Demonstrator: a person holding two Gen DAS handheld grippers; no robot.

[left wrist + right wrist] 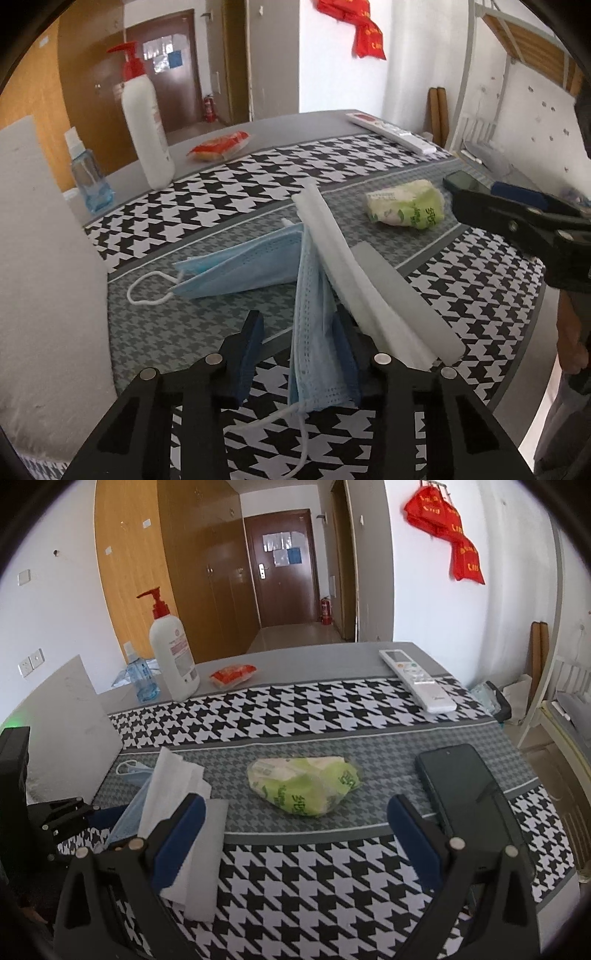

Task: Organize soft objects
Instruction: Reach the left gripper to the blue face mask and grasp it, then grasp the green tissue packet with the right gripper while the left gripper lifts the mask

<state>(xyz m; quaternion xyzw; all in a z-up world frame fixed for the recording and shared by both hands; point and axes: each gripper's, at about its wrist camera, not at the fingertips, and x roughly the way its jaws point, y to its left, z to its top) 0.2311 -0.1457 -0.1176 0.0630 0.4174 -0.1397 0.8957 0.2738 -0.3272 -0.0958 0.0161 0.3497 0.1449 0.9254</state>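
Tabletop (332, 867) under a black-and-white houndstooth cloth with a grey band across the middle.

Far left: white foam board (40, 258) standing upright at the edge. Just beside it, a small blue spray bottle (88, 177), then a tall white pump bottle (146, 125) with a red pump. Behind, a red snack packet (218, 146) on bare grey surface.

Left-centre, on the grey band: one blue face mask (236, 267) lying flat, ear loop trailing left. A second blue mask (317, 332) hangs between the jaws of the left gripper (299, 343), draped against the right pad; the left pad stands clear of it, so jaws part-open, no pinch visible. White folded tissues (347, 266) lean against this mask, upper end raised; whether the pad touches them is hard to tell from this angle.

Centre: green tissue pack (306, 786), lying on the grey band, ahead of the right gripper (295, 812), whose jaws stand wide and hold nothing.

Right: black phone (465, 790) flat, near the right pad. Far right back: white remote (417, 679).
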